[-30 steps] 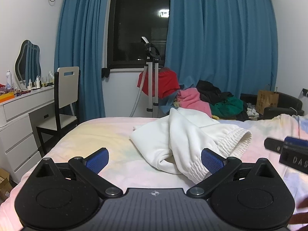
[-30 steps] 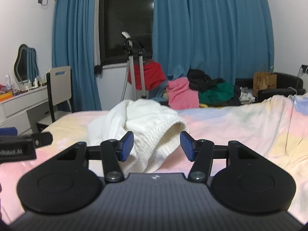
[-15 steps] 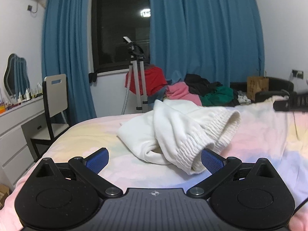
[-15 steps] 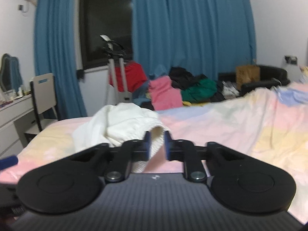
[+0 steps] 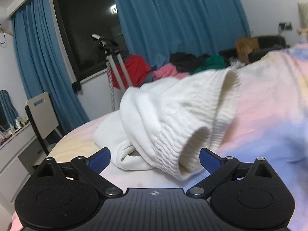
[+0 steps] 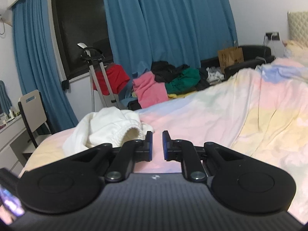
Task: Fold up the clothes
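**Garment crumpled on bed; left tool wide, right tool nearly closed**

Position of task item: the white knit garment with ribbed elastic cuffs (image 5: pixel 173 119) lay in a loose, unfolded heap on the pastel tie-dye bedsheet (image 5: pixel 269 115), toward the foot end near the cream-backed black chair (image 5: pixel 41 111). One ribbed opening faced the left camera, gaping.

Left tool (image 5: pixel 154 158): blue pads spread wide, holding nothing. The ribbed cuff sat between and just beyond the pads, so the wide spread reads as set up to take that cuff. That is a judgement; no contact was visible.

Right tool (image 6: pixel 156 146): pads drawn close with a narrow gap between them, and only sheet visible in the gap. The garment (image 6: pixel 107 130) sat just left of the left pad; whether fabric touched it could not be told.

Change against earlier frames: the left camera had closed in on the heap and tilted, the cuff now filling the middle of its view. Left spread unchanged. The right tool had narrowed from a wide spread a second before, and the garment had shifted from between its pads to the left.

Background: pile of pink, green and black clothes (image 6: pixel 165 80) under blue curtains (image 6: pixel 163 19).
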{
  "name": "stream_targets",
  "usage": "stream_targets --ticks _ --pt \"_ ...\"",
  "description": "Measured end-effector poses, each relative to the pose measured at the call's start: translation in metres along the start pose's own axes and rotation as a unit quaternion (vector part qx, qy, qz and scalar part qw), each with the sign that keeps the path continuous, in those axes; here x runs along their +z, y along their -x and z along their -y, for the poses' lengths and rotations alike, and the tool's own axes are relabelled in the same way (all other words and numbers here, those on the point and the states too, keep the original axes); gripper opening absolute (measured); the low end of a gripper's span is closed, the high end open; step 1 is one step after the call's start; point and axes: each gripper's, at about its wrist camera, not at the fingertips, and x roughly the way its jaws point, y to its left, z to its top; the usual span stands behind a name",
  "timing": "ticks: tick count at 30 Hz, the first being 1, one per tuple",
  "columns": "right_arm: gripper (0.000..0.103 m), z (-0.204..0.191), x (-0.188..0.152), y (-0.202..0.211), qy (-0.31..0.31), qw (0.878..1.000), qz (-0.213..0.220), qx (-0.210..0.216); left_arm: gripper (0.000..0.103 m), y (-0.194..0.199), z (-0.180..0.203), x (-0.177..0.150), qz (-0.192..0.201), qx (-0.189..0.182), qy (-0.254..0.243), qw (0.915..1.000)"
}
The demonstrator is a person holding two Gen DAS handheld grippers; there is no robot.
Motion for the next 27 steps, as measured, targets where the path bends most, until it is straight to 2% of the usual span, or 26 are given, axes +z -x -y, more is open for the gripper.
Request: stream_targets --ticks 3,6,8,10,13,15,16,23,25,27 --pt "0.013 0.011 -0.009 -0.019 -0.008 1.0 -0.023 -0.002 0.092 -0.018 -0.001 0.005 0.022 0.012 0.016 0.9996" --pt "0.014 0.018 -0.017 -0.039 -0.022 0.999 -0.046 0.005 0.092 -0.023 -0.012 0.012 0.059 0.013 0.071 0.9956" --pt "0.014 0.018 -0.022 -0.048 -0.024 0.998 -0.054 0.01 0.085 -0.024 -0.019 0.017 0.08 0.015 0.101 0.9916" --pt "0.014 0.018 -0.026 -0.055 -0.025 0.998 -0.059 0.018 0.071 -0.026 -0.025 0.024 0.093 0.011 0.114 0.989" --pt "0.014 0.018 -0.03 -0.063 -0.031 0.997 -0.066 0.037 0.05 -0.023 -0.043 0.032 0.101 -0.018 0.145 0.9841" --pt "0.015 0.015 -0.031 -0.064 -0.028 0.996 -0.064 0.048 0.026 -0.015 -0.061 0.036 0.11 -0.02 0.165 0.98" --pt "0.015 0.013 -0.032 -0.064 -0.026 0.996 -0.062 0.054 0.019 -0.01 -0.071 0.038 0.114 -0.02 0.175 0.9777" --pt "0.02 -0.014 -0.041 -0.047 0.046 0.992 -0.037 0.107 0.011 0.033 -0.149 0.043 0.13 -0.028 0.239 0.9619" --pt "0.041 -0.023 -0.043 -0.039 0.068 0.991 -0.036 0.112 0.01 0.038 -0.168 0.036 0.124 -0.032 0.257 0.958" --pt "0.056 -0.029 -0.044 -0.032 0.075 0.991 -0.041 0.104 0.01 0.041 -0.186 0.027 0.117 -0.034 0.275 0.9536"
